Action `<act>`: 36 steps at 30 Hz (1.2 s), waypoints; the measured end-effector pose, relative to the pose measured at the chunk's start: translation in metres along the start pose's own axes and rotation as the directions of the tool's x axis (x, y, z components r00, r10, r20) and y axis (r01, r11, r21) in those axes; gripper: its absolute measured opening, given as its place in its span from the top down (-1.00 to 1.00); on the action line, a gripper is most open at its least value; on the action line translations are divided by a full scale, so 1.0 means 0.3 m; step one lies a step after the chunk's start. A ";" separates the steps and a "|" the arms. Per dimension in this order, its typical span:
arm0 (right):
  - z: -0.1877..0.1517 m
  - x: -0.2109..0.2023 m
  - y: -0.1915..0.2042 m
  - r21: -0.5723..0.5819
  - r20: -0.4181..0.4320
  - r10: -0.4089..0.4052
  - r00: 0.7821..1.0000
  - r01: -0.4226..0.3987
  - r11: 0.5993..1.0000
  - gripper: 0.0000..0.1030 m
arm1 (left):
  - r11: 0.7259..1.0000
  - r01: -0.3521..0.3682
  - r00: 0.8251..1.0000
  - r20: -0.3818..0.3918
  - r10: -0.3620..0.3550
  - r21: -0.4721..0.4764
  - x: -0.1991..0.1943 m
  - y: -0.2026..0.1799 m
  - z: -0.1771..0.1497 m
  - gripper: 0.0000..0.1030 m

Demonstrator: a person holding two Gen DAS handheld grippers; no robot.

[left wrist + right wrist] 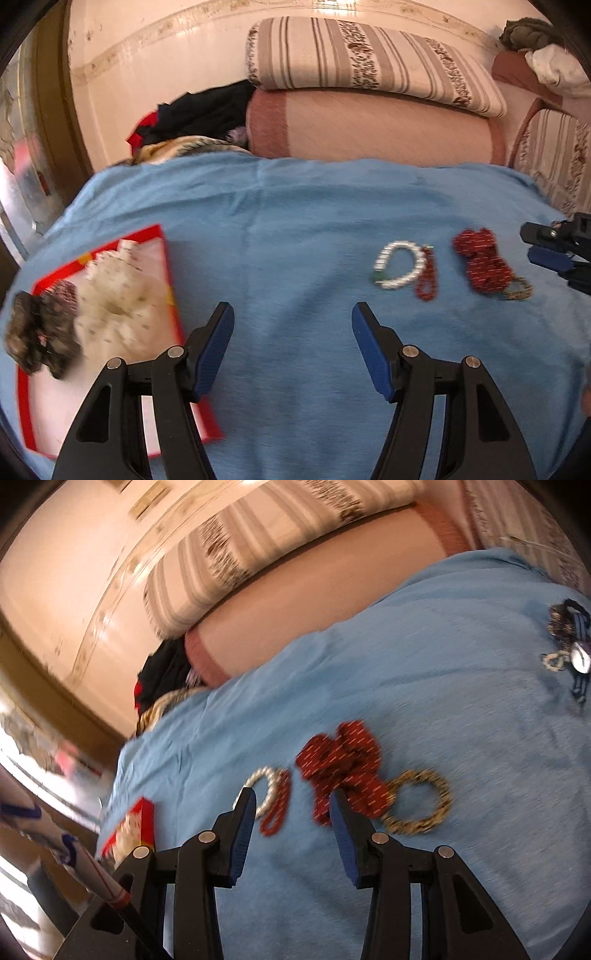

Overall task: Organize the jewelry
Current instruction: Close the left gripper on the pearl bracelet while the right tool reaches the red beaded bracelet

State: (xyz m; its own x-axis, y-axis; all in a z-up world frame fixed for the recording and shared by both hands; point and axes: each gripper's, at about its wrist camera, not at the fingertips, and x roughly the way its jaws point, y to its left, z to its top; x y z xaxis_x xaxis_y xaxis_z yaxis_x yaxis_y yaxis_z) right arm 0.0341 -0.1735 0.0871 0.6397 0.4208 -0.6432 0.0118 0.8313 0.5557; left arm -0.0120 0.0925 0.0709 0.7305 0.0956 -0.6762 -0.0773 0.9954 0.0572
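A red-rimmed box [173,306] lies at the left on the blue cloth [295,221]. It holds a cream scrunchie [118,310], and a dark scrunchie [40,332] hangs over its left rim. A white bead bracelet [400,264], a red bead string [428,280], a red scrunchie [480,264] and a gold bracelet [519,290] lie at the right. My left gripper [293,314] is open and empty. My right gripper [293,799] is open, just short of the white bracelet [267,788], red string [277,808], red scrunchie [343,768] and gold bracelet [421,801].
Striped and pink cushions [369,110] line the back of the cloth. Dark clothes [192,114] are piled at the back left. A dark hair tie with a small ring and a button [570,646] lies at the far right. The box corner [138,823] shows at the left.
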 end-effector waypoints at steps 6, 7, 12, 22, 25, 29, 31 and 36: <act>0.057 -0.055 -0.064 0.060 0.046 -0.006 0.999 0.003 0.998 0.08 | 0.998 0.049 0.999 -0.009 -0.049 0.034 -0.020 -0.128 0.016 -0.27; 0.068 -0.068 -0.074 0.065 0.056 -0.006 0.998 0.002 0.998 0.08 | 0.997 0.066 0.998 -0.017 -0.065 0.033 -0.021 -0.150 0.021 -0.27; 0.105 -0.133 -0.125 0.091 0.112 -0.018 0.994 0.007 0.996 0.08 | 0.985 0.174 0.983 -0.054 -0.173 0.017 -0.031 -0.268 0.067 -0.27; 0.100 -0.125 -0.138 0.104 0.079 0.024 0.997 -0.032 0.994 0.08 | 0.989 0.145 0.974 -0.170 -0.147 -0.028 0.162 -0.195 0.111 -0.27; 0.101 -0.114 -0.131 0.096 0.070 0.032 0.997 -0.039 0.995 0.08 | 0.985 0.154 0.963 -0.213 -0.166 -0.074 0.255 -0.151 0.121 -0.27; 0.101 -0.100 -0.130 0.078 0.064 0.015 0.998 -0.020 0.997 0.08 | 0.982 0.176 0.957 -0.222 -0.185 -0.063 0.343 -0.163 0.157 -0.27; 0.103 -0.089 -0.134 0.078 0.060 0.006 0.998 -0.011 0.997 0.08 | 0.983 0.177 0.955 -0.233 -0.182 -0.042 0.384 -0.181 0.173 -0.21; 0.105 -0.055 -0.129 0.064 0.045 -0.006 0.999 0.003 0.998 0.08 | 0.988 0.133 0.963 -0.244 -0.112 0.074 0.485 -0.242 0.188 0.13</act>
State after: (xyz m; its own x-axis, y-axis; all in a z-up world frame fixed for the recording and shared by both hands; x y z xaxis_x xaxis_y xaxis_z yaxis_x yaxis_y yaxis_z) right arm 0.0472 -0.2242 0.0927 0.6736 0.3988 -0.6223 0.0629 0.8079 0.5859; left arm 0.1383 0.0349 0.0098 0.5467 -0.0218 -0.8371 0.0712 0.9973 0.0205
